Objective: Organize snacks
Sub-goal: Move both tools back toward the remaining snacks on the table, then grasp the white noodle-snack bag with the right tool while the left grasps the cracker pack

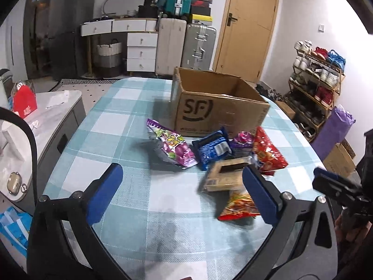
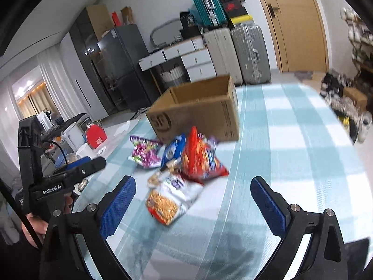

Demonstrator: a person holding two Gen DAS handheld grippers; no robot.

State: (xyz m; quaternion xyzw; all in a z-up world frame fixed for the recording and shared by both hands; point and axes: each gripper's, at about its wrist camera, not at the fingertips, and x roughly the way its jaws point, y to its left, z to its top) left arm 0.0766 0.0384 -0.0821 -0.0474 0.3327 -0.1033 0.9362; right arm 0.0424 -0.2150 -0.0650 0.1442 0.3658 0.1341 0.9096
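An open cardboard box [image 1: 216, 109] marked SF stands on the checked table [image 1: 130, 121]; it also shows in the right wrist view [image 2: 198, 114]. Several snack packs lie in front of it: a purple bag [image 1: 172, 147], a blue pack [image 1: 213, 149], a red bag [image 1: 268, 154], a beige pack [image 1: 226, 175] and an orange-red bag [image 1: 237, 206]. My left gripper [image 1: 181, 184] is open and empty, near the beige pack. My right gripper [image 2: 193, 193] is open and empty, above the orange-white bag [image 2: 172, 198]. The red bag [image 2: 200, 158] lies beyond it.
A grey side counter [image 1: 58, 107] with a red carton [image 1: 23, 102] stands left of the table. Suitcases [image 1: 184, 44], white drawers [image 1: 142, 51] and a door [image 1: 247, 23] are behind. A shoe rack [image 1: 314, 81] stands at the right.
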